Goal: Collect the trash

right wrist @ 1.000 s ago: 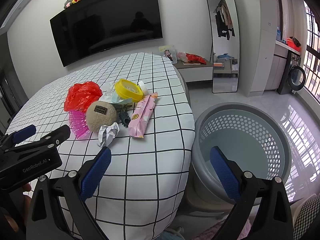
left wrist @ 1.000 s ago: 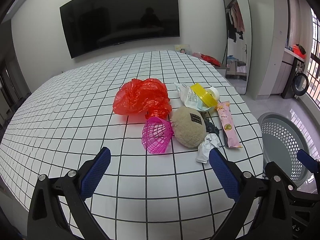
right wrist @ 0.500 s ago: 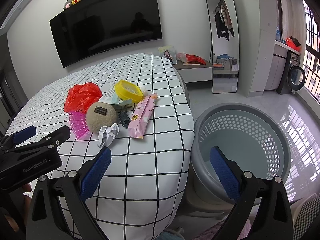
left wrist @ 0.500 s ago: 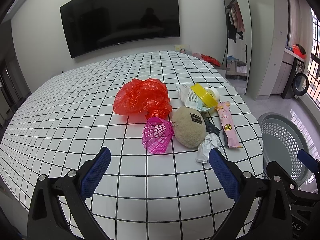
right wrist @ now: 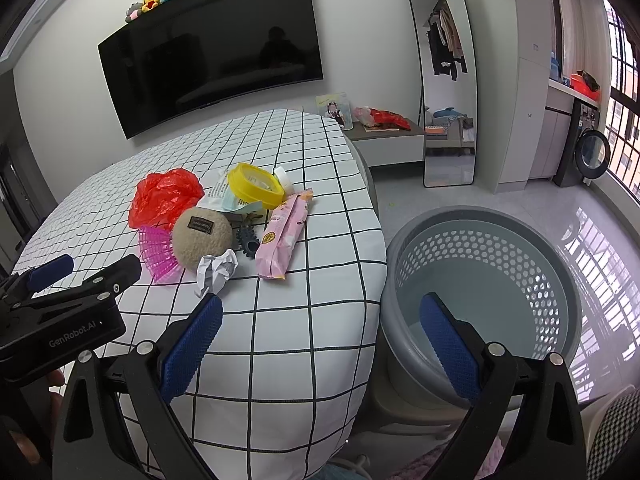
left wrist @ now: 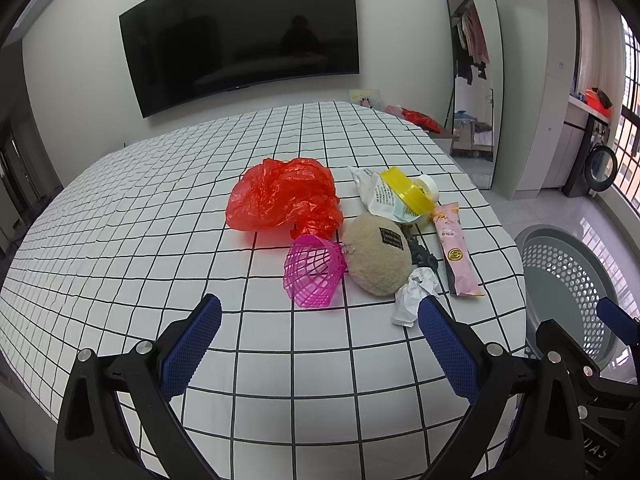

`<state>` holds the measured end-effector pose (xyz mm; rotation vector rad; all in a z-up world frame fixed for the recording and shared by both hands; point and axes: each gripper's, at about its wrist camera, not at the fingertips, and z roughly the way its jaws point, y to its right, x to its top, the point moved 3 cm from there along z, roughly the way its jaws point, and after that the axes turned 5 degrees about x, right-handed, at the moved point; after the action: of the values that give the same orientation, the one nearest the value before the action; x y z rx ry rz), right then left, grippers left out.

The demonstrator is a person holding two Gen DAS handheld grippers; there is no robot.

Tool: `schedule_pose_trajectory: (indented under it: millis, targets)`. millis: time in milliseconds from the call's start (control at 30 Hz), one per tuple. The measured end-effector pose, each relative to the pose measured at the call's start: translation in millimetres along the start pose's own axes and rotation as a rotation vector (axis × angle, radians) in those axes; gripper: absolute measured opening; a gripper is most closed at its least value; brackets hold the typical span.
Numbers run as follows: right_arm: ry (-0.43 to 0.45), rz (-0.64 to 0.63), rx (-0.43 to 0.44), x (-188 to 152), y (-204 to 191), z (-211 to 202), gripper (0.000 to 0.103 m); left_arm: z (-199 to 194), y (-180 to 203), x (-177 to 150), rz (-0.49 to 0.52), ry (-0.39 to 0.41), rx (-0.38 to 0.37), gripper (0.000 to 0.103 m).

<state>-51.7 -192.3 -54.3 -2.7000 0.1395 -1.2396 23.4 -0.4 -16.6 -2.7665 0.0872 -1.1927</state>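
Observation:
A pile lies on the checked bed: a red plastic bag (left wrist: 284,198), a pink mesh cup (left wrist: 313,275), a beige plush ball (left wrist: 378,258), a crumpled white paper (left wrist: 414,296), a pink snack wrapper (left wrist: 456,250), a yellow lid (left wrist: 406,192) on a white packet, and a small dark toy (left wrist: 422,254). A grey perforated basket (right wrist: 486,280) stands on the floor right of the bed. My left gripper (left wrist: 316,344) is open and empty, short of the pile. My right gripper (right wrist: 320,340) is open and empty over the bed edge beside the basket.
The bed (left wrist: 120,220) with its checked cover stretches left and back. A wall TV (left wrist: 240,32), a standing mirror (right wrist: 444,80) and a low shelf (right wrist: 390,132) stand behind. The left gripper's body (right wrist: 60,304) shows at the right wrist view's left edge.
Both grippers stay open and nearly still. The right wrist view has shifted very slightly.

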Motion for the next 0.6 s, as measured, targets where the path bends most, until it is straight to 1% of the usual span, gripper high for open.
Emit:
schedule_pose_trajectory:
  millis: [600]
  targets:
    - [0.0,0.008,0.01,-0.6,0.7,1.1,0.094,3.2,1.3,-2.1,-0.003,-0.004,-0.002,0.097]
